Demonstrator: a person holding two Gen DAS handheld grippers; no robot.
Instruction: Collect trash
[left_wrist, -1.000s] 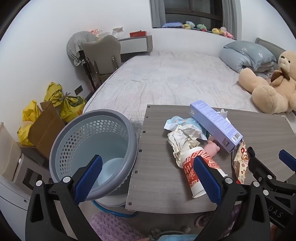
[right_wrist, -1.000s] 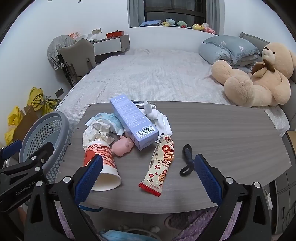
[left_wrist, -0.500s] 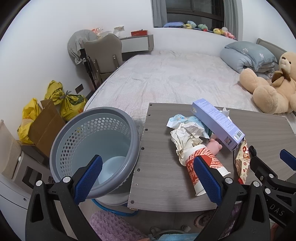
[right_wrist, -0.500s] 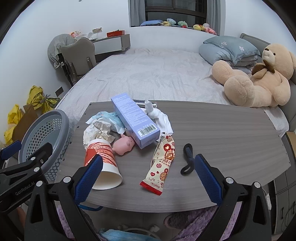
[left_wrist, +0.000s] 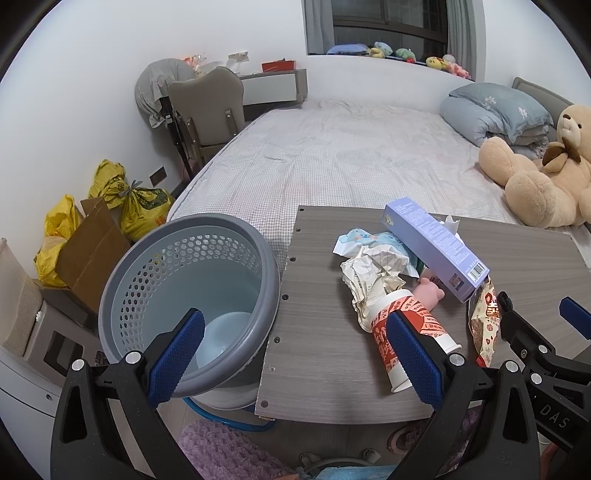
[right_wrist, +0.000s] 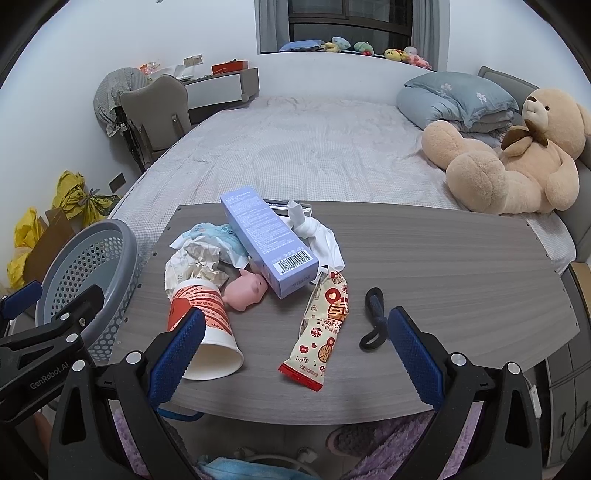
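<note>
Both grippers, left gripper (left_wrist: 291, 354) and right gripper (right_wrist: 291, 354), are spread wide and holding nothing, and all the trash sits piled on the table (right_wrist: 443, 266). Nearest us is the paper cup (right_wrist: 201, 328) on its side; the snack wrapper (right_wrist: 323, 325) lies just right of it. We'd pinch the cup across its body, gently so it doesn't crush, then carry it left to the basket (left_wrist: 184, 288) by the table's left edge.
</note>
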